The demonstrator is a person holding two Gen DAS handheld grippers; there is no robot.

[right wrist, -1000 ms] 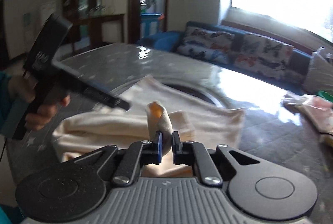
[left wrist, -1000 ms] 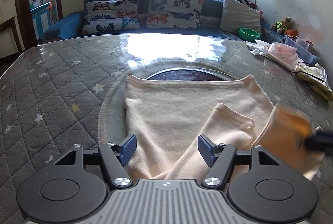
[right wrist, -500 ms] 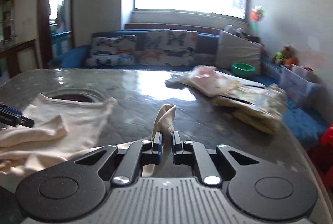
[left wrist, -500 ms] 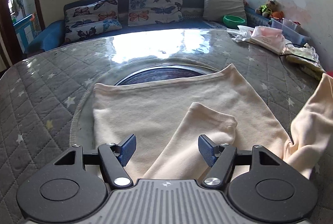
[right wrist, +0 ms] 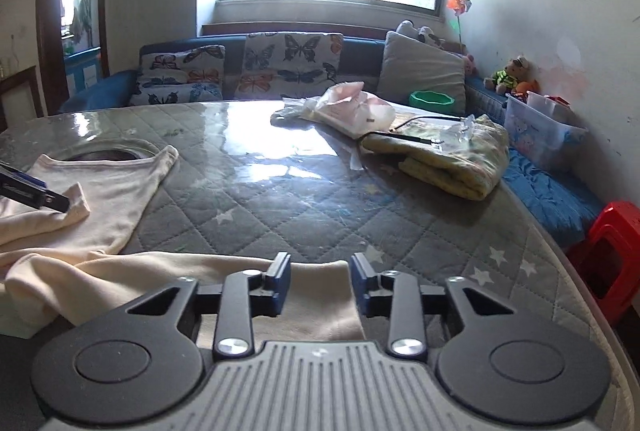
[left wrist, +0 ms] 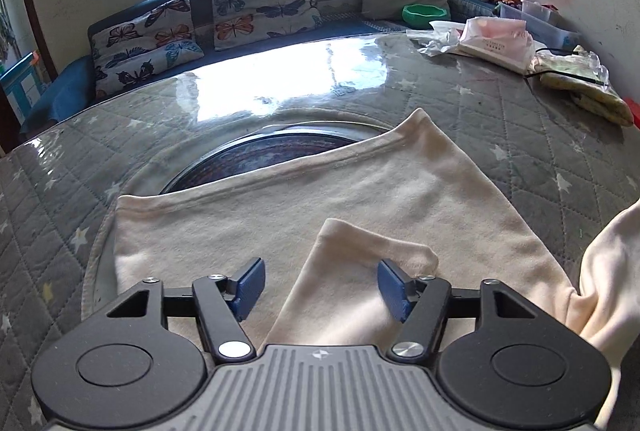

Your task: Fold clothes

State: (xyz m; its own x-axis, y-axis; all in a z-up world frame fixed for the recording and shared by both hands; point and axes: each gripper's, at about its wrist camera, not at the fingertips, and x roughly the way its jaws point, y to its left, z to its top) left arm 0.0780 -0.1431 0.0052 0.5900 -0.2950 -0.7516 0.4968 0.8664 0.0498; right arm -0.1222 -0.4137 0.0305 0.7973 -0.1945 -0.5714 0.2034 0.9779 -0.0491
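The cream long-sleeved top [left wrist: 304, 215] lies flat on the quilted counter [left wrist: 520, 135], its hem towards the sofa and its long axis running from the left tongs [left wrist: 320, 285] to the far edge. One sleeve [left wrist: 352, 279] is folded across the body, its cuff pointing away, lying between the spread, empty left tongs. The other sleeve [right wrist: 224, 283] stretches out sideways to the right over the counter.

The right wrist view alone shows that sleeve's cuff end lying flat beneath the right tongs [right wrist: 320, 285], which are released and parted, plus a folded yellow blanket [right wrist: 448, 155] and a red stool [right wrist: 608, 251]. The left view alone shows the dark round inset [left wrist: 272, 155] partly under the hem.

Half a second ago the right tongs were clenched on the cuff, held upright; it now lies released.
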